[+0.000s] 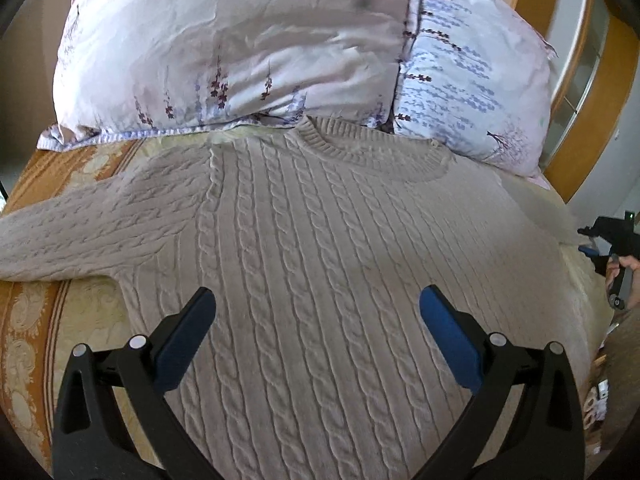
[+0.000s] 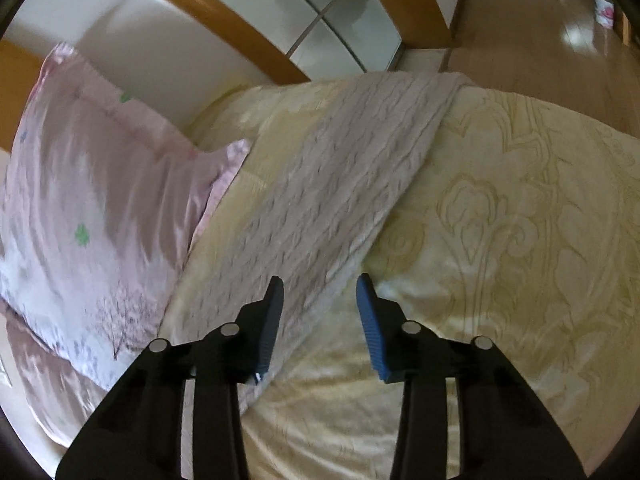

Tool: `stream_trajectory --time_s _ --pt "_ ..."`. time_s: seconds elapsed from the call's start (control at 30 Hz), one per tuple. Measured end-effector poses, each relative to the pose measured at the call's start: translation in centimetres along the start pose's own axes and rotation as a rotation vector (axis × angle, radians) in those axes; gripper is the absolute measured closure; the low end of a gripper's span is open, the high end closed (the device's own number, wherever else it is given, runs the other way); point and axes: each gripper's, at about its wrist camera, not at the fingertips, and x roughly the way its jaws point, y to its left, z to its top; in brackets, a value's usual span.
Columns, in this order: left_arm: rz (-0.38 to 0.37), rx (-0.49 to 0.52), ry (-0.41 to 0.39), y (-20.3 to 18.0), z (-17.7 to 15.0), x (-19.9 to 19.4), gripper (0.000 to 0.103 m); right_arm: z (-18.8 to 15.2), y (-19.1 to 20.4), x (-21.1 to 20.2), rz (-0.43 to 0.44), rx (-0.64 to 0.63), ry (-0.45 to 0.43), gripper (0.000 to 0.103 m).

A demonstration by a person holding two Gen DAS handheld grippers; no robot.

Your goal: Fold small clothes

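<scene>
A pale cable-knit sweater [image 1: 320, 240] lies flat and front-up on the bed, collar toward the pillows. Its one sleeve [image 1: 80, 232] stretches out to the left. My left gripper [image 1: 316, 304] is open wide and empty, hovering over the sweater's lower body. In the right wrist view the other sleeve [image 2: 352, 168] runs away across the bedspread. My right gripper [image 2: 320, 292] is open and empty, with its jaws either side of that sleeve's near part. The right gripper also shows in the left wrist view [image 1: 600, 240] at the far right edge.
Two flowered pink and lilac pillows [image 1: 240, 48] stand against the wooden headboard [image 1: 580, 120] just beyond the collar. The cream patterned bedspread [image 2: 520, 240] has an orange border [image 1: 24, 340] at the left. A wooden floor [image 2: 540, 20] lies beyond the bed's far side.
</scene>
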Motion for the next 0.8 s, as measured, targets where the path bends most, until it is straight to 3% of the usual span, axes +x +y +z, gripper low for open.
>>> stream_trajectory --time_s 0.33,0.5,0.63,0.8 --pt "-0.046 -0.085 0.026 2.4 0.4 1.3 0.002 1.4 -1.3 0.7 0.018 0.009 -0.067 0.092" --pt "-0.038 -0.107 0.029 3.4 0.9 1.5 0.002 0.9 0.3 -0.3 0.019 -0.071 -0.114 0.094" --pt "-0.046 -0.113 0.036 3.8 1.1 1.6 0.002 -0.9 4.5 -2.9 0.127 -0.218 -0.165 0.095" --pt "-0.072 -0.109 0.019 3.6 1.4 1.4 0.002 -7.6 12.8 -4.3 0.356 -0.458 -0.103 0.095"
